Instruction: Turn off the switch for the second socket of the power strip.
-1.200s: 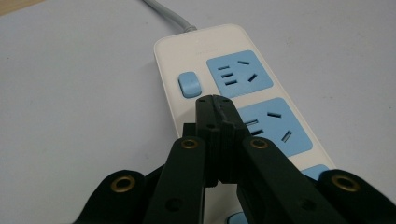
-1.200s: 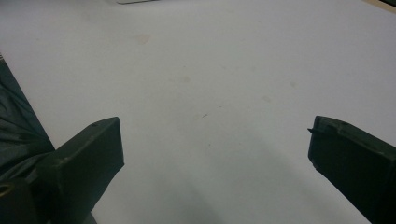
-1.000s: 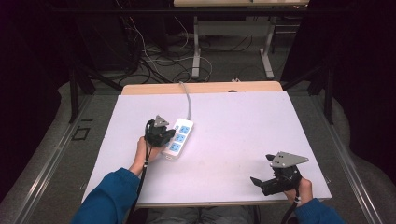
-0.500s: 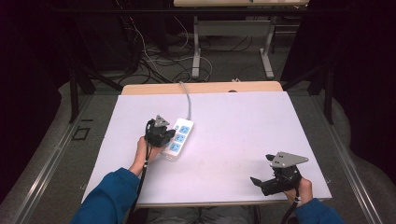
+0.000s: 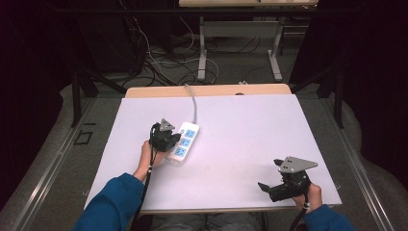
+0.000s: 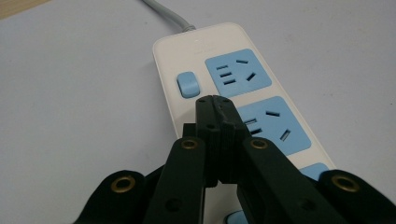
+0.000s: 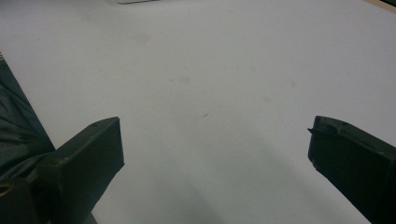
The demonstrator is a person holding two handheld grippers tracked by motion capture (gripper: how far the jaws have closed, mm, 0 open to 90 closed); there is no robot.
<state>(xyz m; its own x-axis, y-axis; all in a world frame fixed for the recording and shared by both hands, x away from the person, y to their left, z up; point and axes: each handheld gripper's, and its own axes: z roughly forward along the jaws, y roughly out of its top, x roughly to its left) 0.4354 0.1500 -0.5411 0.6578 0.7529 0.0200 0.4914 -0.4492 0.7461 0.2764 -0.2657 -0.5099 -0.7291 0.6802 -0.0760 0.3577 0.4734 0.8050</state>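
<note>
White tabletop (image 5: 240, 130) spreads under both my hands, with dark floor and tangled cables beyond its far edge. My left gripper (image 6: 215, 100) has its fingers pressed together, nothing between them, and their tips hang just over the power strip (image 6: 233, 93), close behind its blue switch (image 6: 187, 84) and beside the middle blue socket (image 6: 271, 126); I cannot tell whether the tips touch the casing. The strip's grey cord (image 5: 194, 103) runs away from my fingertips toward the table's far edge. My right gripper (image 5: 281, 187) rests well apart from the strip, near the table's front edge, its fingers (image 7: 88, 154) spread wide over bare white surface.
</note>
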